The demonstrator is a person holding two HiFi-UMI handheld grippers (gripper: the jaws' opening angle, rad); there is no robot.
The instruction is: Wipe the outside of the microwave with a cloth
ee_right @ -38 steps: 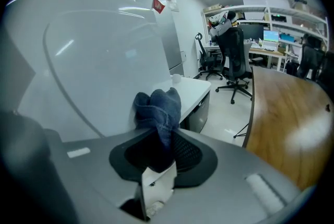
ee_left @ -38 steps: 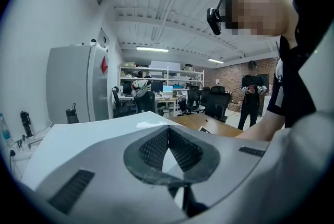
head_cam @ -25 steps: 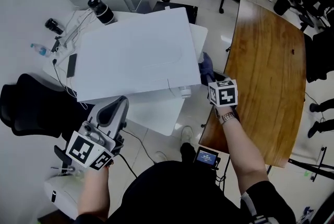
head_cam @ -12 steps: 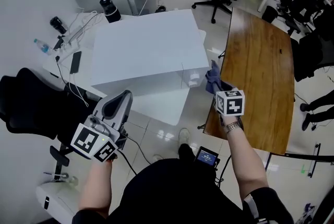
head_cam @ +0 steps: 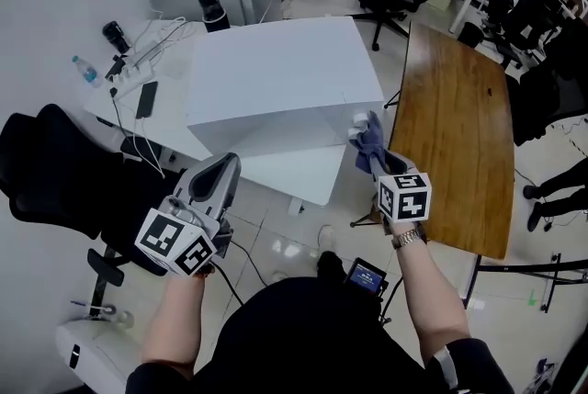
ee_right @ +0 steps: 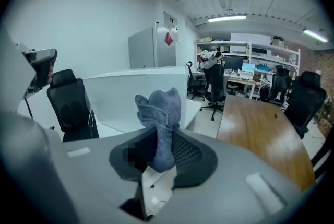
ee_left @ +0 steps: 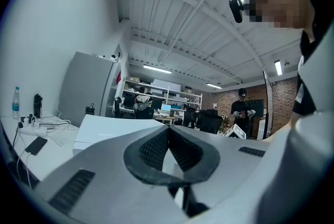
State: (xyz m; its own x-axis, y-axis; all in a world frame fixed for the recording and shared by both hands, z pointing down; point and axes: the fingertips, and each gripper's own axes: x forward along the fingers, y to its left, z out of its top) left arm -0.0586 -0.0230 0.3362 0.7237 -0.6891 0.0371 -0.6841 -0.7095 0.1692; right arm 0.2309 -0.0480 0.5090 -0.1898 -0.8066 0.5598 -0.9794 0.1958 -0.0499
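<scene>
The white microwave (head_cam: 276, 71) stands on a white table (head_cam: 289, 179). My right gripper (head_cam: 373, 159) is shut on a blue-grey cloth (head_cam: 368, 142), which is bunched up just off the microwave's front right corner, close to a round white knob; whether it touches I cannot tell. In the right gripper view the cloth (ee_right: 159, 116) sticks up from between the jaws, with the microwave (ee_right: 133, 93) behind it. My left gripper (head_cam: 219, 172) is shut and empty, low at the left, short of the table's front edge. The left gripper view looks level over the microwave (ee_left: 112, 128).
A long wooden table (head_cam: 455, 121) runs along the right. A black office chair (head_cam: 55, 176) stands at the left. Cables, a phone (head_cam: 147, 98) and bottles lie on the white table's far left. A person (ee_left: 241, 108) stands far off.
Both grippers have drawn back from the microwave, which now lies higher in the view. The right gripper has carried the cloth from the microwave's right side to its front right corner.
</scene>
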